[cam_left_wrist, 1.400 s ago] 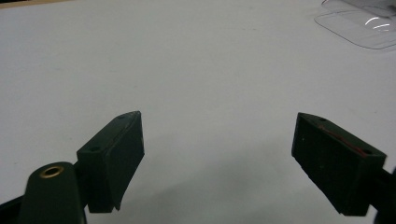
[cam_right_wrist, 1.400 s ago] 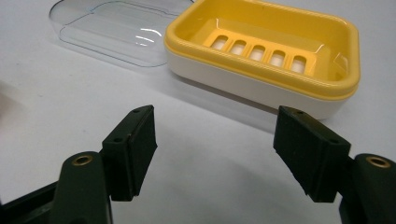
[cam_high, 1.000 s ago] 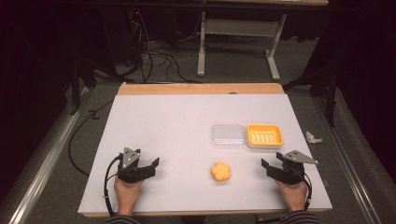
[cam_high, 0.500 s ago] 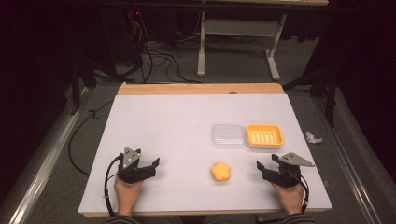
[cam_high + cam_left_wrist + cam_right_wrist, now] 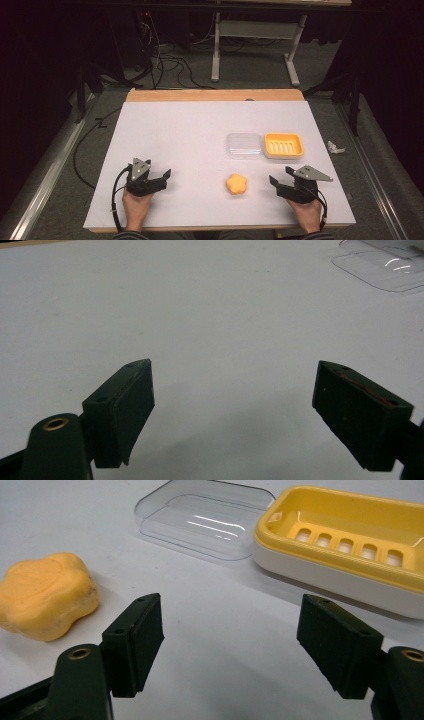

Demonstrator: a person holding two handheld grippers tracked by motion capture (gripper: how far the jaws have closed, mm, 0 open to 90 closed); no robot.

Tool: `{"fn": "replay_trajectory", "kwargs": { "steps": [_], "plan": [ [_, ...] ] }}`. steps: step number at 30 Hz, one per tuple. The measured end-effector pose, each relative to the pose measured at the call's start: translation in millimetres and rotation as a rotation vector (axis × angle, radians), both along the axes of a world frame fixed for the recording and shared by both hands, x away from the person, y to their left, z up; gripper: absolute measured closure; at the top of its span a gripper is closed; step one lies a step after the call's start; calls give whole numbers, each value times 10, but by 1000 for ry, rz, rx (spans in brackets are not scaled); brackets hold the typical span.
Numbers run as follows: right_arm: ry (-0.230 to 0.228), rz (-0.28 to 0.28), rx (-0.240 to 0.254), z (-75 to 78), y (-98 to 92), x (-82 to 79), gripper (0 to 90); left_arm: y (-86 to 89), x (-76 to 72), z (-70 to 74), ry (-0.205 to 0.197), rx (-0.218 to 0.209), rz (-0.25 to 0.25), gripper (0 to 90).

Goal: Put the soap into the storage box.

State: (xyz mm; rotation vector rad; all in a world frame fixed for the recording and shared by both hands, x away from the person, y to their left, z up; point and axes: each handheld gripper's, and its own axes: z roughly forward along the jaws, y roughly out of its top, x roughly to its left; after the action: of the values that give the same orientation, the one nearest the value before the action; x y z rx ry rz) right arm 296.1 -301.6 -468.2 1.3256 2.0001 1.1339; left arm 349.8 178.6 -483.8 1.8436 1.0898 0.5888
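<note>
Starting stage only: soap (image 5: 237, 184) lies loose on the table (image 5: 190, 130), near the yellow dish (image 5: 283, 145) and clear lid (image 5: 244, 145); right gripper (image 5: 278, 182) jaws, just opening, and left gripper (image 5: 165, 176) jaws gape empty.

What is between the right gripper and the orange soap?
Nothing: in the high view, only bare white table lies between the right gripper and the orange soap.

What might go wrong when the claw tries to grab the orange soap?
The soap is lumpy and rounded, so it may slip from the right gripper's flat pads. Its jaws have just been opening with nothing between them, perhaps not yet wide enough. The clear lid lies right beside the yellow dish, so a careless reach might knock it.
</note>
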Motion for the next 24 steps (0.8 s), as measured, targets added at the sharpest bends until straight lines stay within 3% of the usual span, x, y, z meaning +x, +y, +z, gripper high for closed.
{"fn": "replay_trajectory", "kwargs": {
  "steps": [7, 13, 24],
  "plan": [
    [10, 37, 13, 37, 100, -33, 265, -4, 3, -1, 2, 5, 4, 176],
    [21, 122, 2, 63, 334, -103, 248, -3, 6, -1, 7, 5, 6, 177],
    [34, 248, -45, 82, 703, -40, 204, -4, 6, -2, 5, 5, 5, 177]
  ]
}}
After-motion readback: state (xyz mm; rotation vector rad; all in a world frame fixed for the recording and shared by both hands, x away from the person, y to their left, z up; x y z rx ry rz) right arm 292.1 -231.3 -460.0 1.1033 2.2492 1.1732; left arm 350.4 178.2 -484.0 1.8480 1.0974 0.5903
